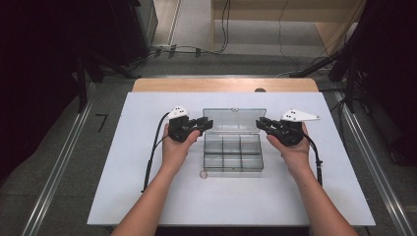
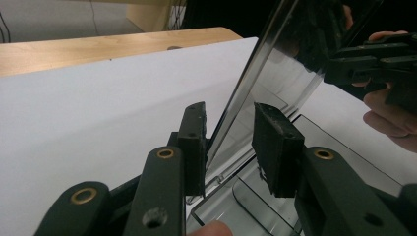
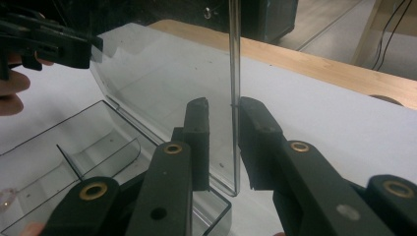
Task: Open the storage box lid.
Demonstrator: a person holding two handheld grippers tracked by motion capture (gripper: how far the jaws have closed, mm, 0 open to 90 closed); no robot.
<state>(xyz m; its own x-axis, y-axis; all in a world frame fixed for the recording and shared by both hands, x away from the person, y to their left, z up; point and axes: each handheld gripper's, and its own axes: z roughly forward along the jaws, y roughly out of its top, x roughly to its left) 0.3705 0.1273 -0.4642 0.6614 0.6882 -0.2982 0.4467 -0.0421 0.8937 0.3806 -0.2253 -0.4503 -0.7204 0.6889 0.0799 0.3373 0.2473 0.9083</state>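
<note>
Clear plastic box [image 1: 232, 152], one raised lid [image 1: 234, 119], two grippers, jaws open astride its edges

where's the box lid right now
In the high view the clear lid stands open at the back of the divided box, mid-table, between the left gripper and right gripper.

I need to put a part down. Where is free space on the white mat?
The white mat is bare in front of the clear box between the forearms, and behind the raised lid. It is crowded beside the lid, with the left claw and right claw.
</note>
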